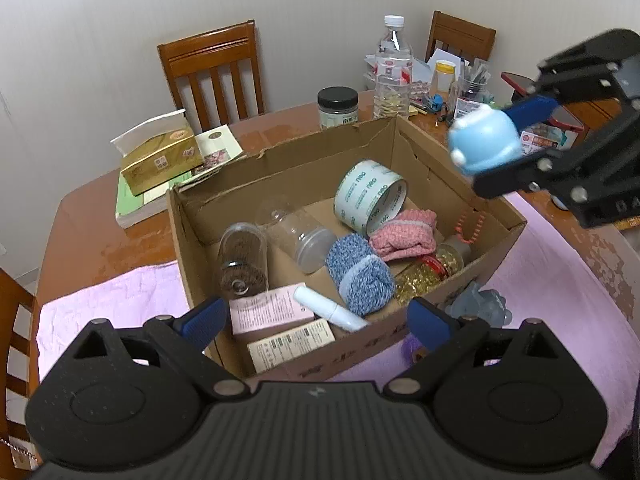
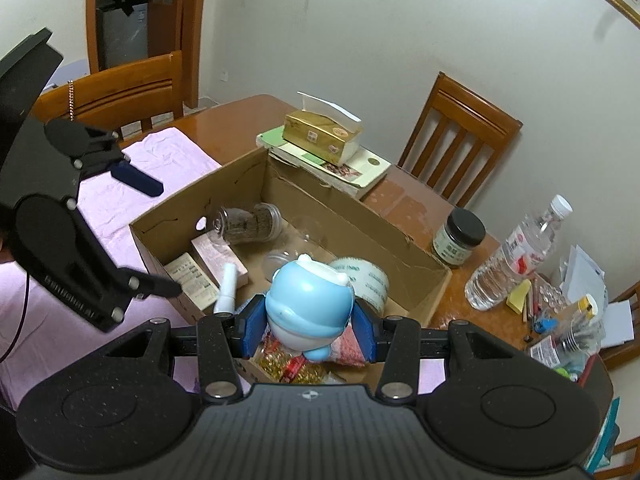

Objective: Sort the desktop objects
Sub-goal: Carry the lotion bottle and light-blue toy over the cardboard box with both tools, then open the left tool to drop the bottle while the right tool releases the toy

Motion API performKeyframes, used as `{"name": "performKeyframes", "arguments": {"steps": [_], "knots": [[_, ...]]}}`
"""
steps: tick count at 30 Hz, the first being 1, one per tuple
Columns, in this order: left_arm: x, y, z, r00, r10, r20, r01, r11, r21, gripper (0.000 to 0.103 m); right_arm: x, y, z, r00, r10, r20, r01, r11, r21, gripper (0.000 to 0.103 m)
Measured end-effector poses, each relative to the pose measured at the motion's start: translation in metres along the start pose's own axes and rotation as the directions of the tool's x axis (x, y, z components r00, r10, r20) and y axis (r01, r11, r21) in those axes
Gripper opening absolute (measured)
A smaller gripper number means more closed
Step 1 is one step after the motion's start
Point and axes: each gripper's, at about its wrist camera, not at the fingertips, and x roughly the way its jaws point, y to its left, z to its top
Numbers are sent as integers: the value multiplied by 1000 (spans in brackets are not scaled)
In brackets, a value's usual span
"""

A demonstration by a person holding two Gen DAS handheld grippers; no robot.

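Holding: the right claw (image 2: 308, 322) is closed on a blue toy (image 2: 308, 308), its blue pads pressed to the toy's two sides, above the near end of the cardboard box (image 2: 352, 220).
Left claw: the left claw (image 1: 316, 320) is spread wide with nothing in it, hovering over the near wall of the box.
Risk of slipping: the toy is round and glossy, so I judge it could squirm out of the pads if the squeeze loosens too soon.
Risk on landing: a drop from this height might bounce it off the tape roll (image 1: 370, 196) or the blue knit roll (image 1: 360, 276) and over the rim onto the pink cloth (image 1: 120, 300).
Risk of collision: the two claws are near each other over the box; a careless lowering could knock them together.
Toy's look: pale blue, smooth plastic, rounded body with white belly and small white bumps on top.
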Motion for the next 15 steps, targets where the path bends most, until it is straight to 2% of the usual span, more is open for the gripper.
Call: {"name": "performKeyframes", "arguments": {"steps": [15], "knots": [[-18, 9, -25, 1000, 25, 7, -25, 999, -36, 98, 36, 13, 39, 997, 77, -4, -78, 995, -60, 51]]}}
